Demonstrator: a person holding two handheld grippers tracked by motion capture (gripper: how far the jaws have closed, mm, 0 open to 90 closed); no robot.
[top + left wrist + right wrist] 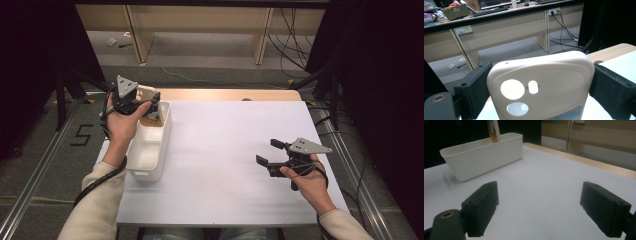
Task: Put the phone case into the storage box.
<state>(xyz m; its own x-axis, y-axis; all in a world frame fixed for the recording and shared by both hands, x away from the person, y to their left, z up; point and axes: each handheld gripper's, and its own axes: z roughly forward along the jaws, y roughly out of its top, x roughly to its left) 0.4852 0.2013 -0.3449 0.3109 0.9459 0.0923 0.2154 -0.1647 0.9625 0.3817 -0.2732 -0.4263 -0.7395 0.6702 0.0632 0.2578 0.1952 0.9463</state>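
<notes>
A cream phone case (541, 82) with round camera holes stands upright between the black pads (477, 87) of my left gripper (150, 102), which is shut on its two sides. In the high view the case (146, 91) is held over the far end of a white plastic bin (150, 150), its lower end down inside the bin. My right gripper (267, 151) hovers open above the right part of the white table top, with nothing between its fingers. From the right gripper view (539, 207) the bin (486, 155) lies ahead to the left, with the case (494, 131) sticking up behind its rim.
The white table top (230, 165) ends in a wooden strip (230, 94) at the far edge. Beyond it are pale desks and loose cables (290, 45) on the floor. Dark frame legs stand at both sides of the table.
</notes>
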